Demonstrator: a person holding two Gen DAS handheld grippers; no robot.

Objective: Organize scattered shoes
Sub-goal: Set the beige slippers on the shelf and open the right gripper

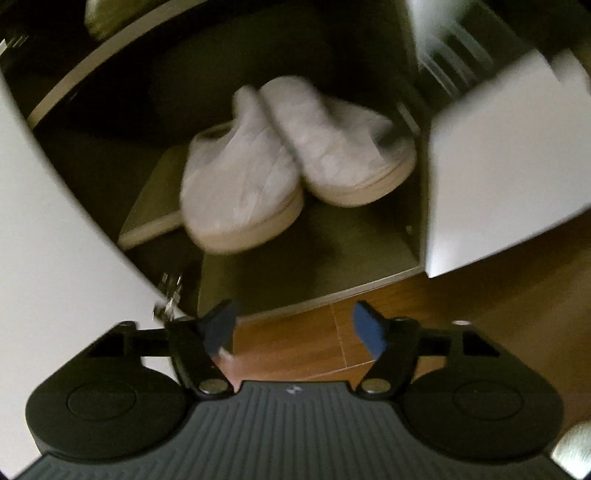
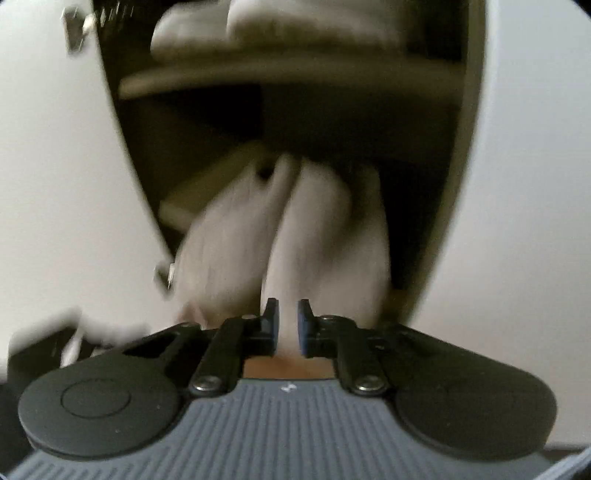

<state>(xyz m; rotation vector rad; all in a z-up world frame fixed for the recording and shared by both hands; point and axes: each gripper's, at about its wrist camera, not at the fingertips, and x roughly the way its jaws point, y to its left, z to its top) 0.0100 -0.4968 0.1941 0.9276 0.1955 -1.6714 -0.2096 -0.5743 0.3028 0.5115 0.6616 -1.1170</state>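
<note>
Two white quilted slippers lie side by side on the bottom shelf of an open shoe cabinet: the left slipper and the right slipper. My left gripper is open and empty, low over the wooden floor in front of the cabinet. In the blurred right wrist view the same pair lies just ahead of my right gripper. Its jaws stand a narrow gap apart with nothing clearly between them. Another pale pair sits on the shelf above.
White cabinet doors stand open on both sides, the left door and the right door. A metal hinge juts from the left door near my left finger. The brown wooden floor lies in front.
</note>
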